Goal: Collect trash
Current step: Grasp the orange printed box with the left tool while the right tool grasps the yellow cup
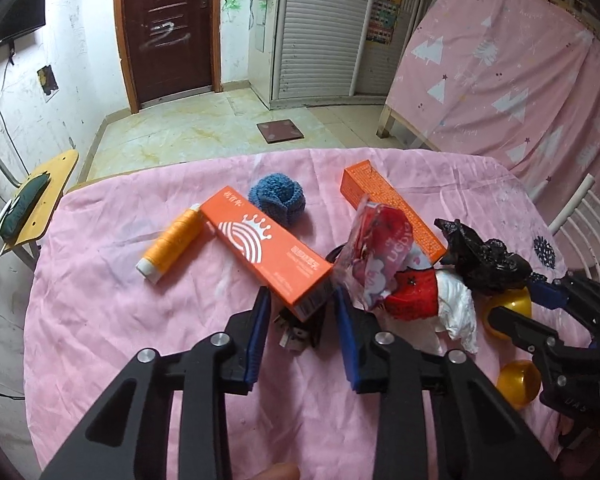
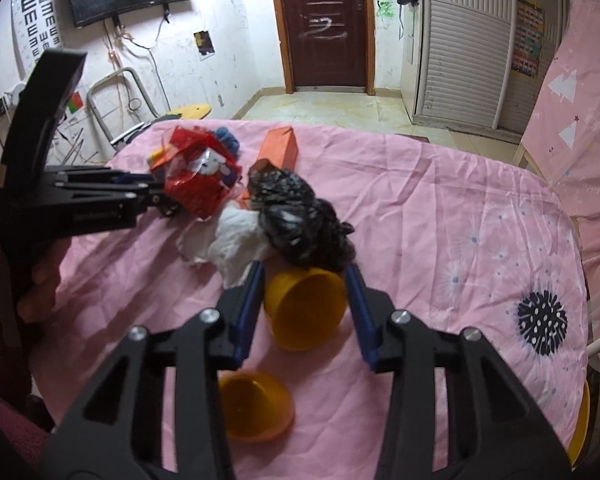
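Observation:
Crumpled trash lies mid-table: a red plastic wrapper (image 1: pixel 374 256) (image 2: pixel 200 184), a white tissue (image 1: pixel 456 312) (image 2: pixel 228 244) and a black plastic bag (image 1: pixel 484 260) (image 2: pixel 296 216). My left gripper (image 1: pixel 302 296) (image 2: pixel 160 190) flanks the near end of an orange box (image 1: pixel 260 240) and a small black plug (image 1: pixel 296 336) under it. The wrapper stands just outside its right finger, and a slight gap shows at the left pad. My right gripper (image 2: pixel 304 268) (image 1: pixel 516 304) has both pads against a yellow half shell (image 2: pixel 306 312) (image 1: pixel 508 304), just in front of the black bag.
A second yellow half shell (image 2: pixel 256 408) lies near the front edge. A second orange box (image 1: pixel 380 192), a blue knitted ball (image 1: pixel 276 198) and an orange thread spool (image 1: pixel 172 244) sit farther back on the pink tablecloth (image 1: pixel 120 320). A white chair (image 1: pixel 580 220) stands at the right.

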Demonstrator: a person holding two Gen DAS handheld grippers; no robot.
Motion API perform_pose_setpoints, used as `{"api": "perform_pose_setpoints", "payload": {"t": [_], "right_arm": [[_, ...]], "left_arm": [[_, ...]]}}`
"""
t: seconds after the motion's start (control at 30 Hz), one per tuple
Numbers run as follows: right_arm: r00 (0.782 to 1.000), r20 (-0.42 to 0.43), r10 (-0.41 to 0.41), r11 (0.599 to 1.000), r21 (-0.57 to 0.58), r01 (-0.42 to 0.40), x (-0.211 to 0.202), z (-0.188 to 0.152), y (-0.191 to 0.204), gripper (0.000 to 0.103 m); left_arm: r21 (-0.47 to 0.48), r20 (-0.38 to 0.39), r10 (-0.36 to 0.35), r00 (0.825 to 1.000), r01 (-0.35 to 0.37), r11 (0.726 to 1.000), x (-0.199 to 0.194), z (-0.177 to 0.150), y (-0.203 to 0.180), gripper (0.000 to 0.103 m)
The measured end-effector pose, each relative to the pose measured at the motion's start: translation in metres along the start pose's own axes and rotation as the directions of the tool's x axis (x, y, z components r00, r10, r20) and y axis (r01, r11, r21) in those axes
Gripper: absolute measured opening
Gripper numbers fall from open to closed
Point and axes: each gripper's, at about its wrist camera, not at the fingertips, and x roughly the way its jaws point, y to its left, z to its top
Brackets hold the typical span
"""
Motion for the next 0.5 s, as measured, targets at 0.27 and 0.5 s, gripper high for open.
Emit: {"api": "perform_pose_setpoints", "payload": {"t": [0.27, 0.5], "right_arm": [[0.999, 0.033, -0.003, 1.000, 0.006, 0.002, -0.013, -0.003, -0.002, 0.040], [0.999, 0.047, -0.001, 1.000, -0.002, 0.001, -0.021, -0.006, 0.001, 0.040]], "left_arm": [[-0.010, 0.059, 0.000, 0.998, 0.001, 1.000, -0.025, -0.008, 0.007, 0.021], [-0.049, 0.056, 0.032, 0.998, -0.029, 0.998, -0.031, -0.015, 0.015, 0.019]]}}
